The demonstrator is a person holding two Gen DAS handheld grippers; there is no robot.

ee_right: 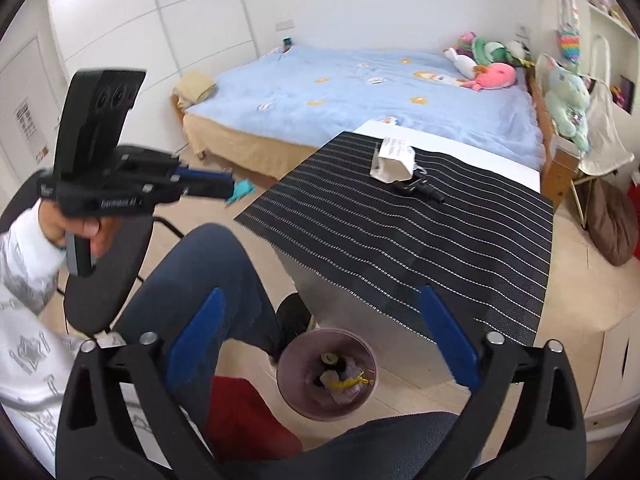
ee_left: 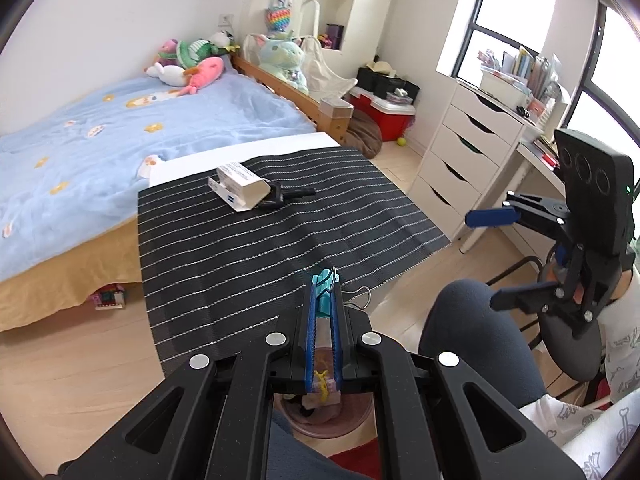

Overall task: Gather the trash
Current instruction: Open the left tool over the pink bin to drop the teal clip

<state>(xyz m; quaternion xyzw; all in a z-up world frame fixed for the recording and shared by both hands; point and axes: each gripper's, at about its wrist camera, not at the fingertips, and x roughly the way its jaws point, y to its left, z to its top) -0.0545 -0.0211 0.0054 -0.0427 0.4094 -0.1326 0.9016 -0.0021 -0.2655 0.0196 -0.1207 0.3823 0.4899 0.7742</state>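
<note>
My left gripper (ee_left: 326,280) pinched a teal scrap (ee_left: 323,278). My right gripper (ee_right: 320,332) was spread wide above the pink bin (ee_right: 298,396), nothing between its fingers.

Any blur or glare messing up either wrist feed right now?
Left wrist: sharp, but the windows are blown out white. Right wrist: the left gripper and its teal scrap are motion-smeared; the bin is clear. Both views bend at the edges.

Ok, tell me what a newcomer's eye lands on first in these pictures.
The left claw, shut on a teal scrap, held in the air beside the striped table mat. Then the open right claw, above the pink bin on the floor, with trash in it. A white carton lies on the mat.
</note>
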